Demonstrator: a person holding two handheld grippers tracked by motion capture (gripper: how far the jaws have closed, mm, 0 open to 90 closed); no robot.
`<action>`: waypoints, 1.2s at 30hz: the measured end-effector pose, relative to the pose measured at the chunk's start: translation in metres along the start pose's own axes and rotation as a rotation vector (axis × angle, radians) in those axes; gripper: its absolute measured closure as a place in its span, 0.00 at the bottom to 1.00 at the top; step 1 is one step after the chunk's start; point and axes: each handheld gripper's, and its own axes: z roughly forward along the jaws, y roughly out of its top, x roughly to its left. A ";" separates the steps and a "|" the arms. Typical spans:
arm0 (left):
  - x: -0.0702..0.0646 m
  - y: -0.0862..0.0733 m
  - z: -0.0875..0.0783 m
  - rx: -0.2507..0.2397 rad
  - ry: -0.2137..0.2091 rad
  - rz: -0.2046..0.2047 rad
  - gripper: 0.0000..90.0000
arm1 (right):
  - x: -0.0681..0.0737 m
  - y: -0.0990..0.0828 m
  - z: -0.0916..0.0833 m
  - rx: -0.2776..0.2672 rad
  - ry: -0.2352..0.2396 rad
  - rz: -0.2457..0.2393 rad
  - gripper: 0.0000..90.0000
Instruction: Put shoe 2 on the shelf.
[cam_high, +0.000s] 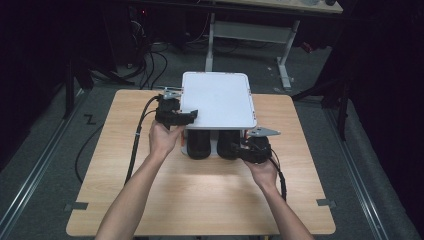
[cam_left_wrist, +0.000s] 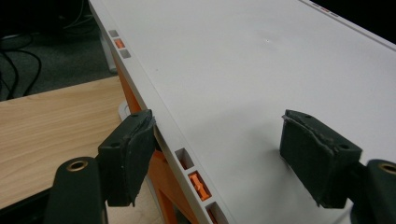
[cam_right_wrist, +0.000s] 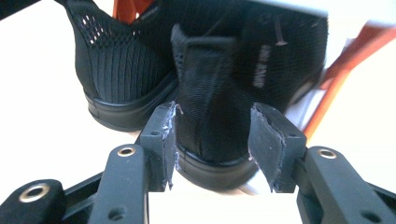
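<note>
— Looking at the right-hand shoe (cam_right_wrist: 210, 79) first: where does it sit?

— Under the raised white lid (cam_high: 217, 97), heel toward me, beside the other shoe (cam_right_wrist: 116, 70), both on the table (cam_high: 200, 200). My right gripper (cam_right_wrist: 215, 112) is at that heel, its fingers (cam_right_wrist: 161, 135) spread to either side. The heel stands between the pads, but I don't see them squeezing it.

— And your left gripper?

— My left gripper (cam_left_wrist: 219, 119) is at the lid's left edge. Its fingers are spread too: one pad lies against the rim above the orange frame (cam_left_wrist: 163, 177), the other is over the white top. I can't tell whether they truly press on the lid.

— So what makes this step go well?

— I judge the step to be taking the shoe by its heel and drawing it out from under the lid. I'd push the pads a little deeper, so they bite on the stiff heel counter above the sole rather than the soft mesh, then close squarely. The pull should run straight toward me and low, clear of the lid's underside and the neighbouring shoe. The left must keep the lid steady throughout, since a dropped lid would trap the shoe.
</note>
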 end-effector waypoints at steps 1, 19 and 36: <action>0.000 0.000 0.000 0.000 -0.002 0.004 0.30 | -0.002 0.000 -0.005 -0.008 -0.001 0.003 0.58; 0.000 0.011 -0.033 -0.077 -0.029 0.021 0.33 | -0.031 -0.003 -0.060 -0.133 -0.030 0.047 0.53; 0.012 0.010 -0.081 -0.121 -0.066 0.022 0.32 | -0.053 -0.022 -0.088 -0.208 -0.075 0.081 0.50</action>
